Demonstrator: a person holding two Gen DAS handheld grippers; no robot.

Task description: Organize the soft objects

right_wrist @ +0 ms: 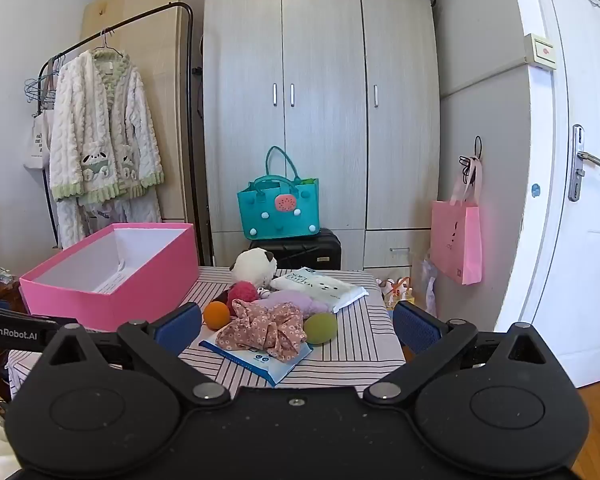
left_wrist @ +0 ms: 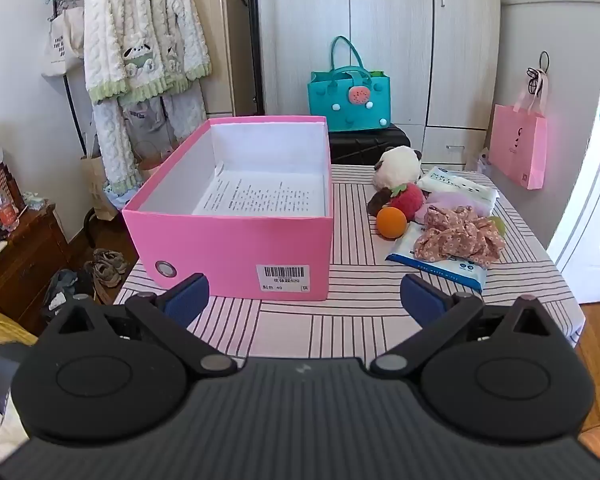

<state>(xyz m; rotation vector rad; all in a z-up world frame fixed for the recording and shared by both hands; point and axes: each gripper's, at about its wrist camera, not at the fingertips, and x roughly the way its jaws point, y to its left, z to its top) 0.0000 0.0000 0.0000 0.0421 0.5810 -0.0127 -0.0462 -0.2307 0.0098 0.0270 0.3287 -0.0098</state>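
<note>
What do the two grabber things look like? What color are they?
Both look alike. The left gripper and right gripper have black plastic bodies with round discs, silver pivot screws and angled black arms ending in dark blue ribbed pads. White lettering "GenRobot.AI" marks the left one's side.

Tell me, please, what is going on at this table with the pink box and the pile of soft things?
A person holds a gripper in each hand, and both the left gripper and the right gripper are open and empty, short of the items. The pink box stands open on the striped table with only a printed sheet inside. The soft things lie in a pile beside it: a floral scrunchie, an orange ball, a green ball and a white plush. Nothing is sorted yet.
</note>
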